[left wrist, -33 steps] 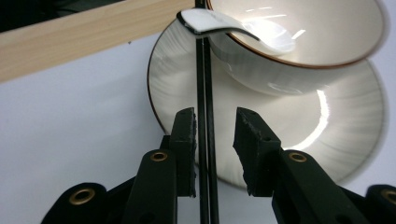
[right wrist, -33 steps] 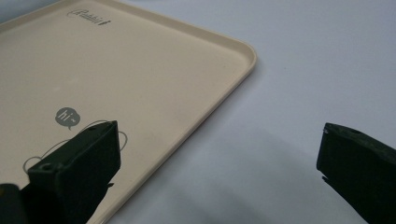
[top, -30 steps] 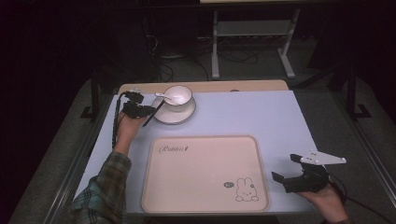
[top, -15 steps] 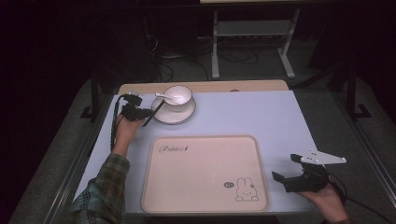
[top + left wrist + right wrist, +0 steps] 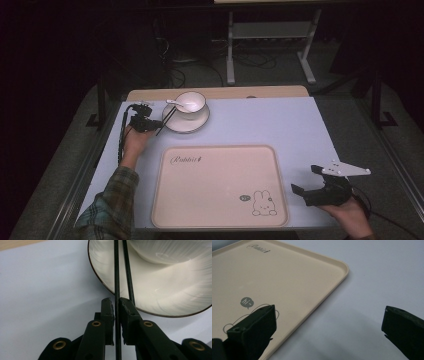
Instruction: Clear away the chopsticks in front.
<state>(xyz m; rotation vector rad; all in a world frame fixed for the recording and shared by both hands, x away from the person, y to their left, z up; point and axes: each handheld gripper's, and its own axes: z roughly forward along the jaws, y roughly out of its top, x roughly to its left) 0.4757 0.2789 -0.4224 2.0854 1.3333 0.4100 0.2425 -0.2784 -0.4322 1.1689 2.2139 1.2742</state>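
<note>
Your left gripper is sitting at the far left of the table, jaws pinched tight on one black chopstick. The second chopstick is lying just beside it, outside the clamp. Both are running up over the rim of the white saucer, which is carrying the bowl with a white spoon in it. Your right gripper is hovering near the right edge of the beige rabbit tray, jaws spread wide and gripping nothing.
</note>
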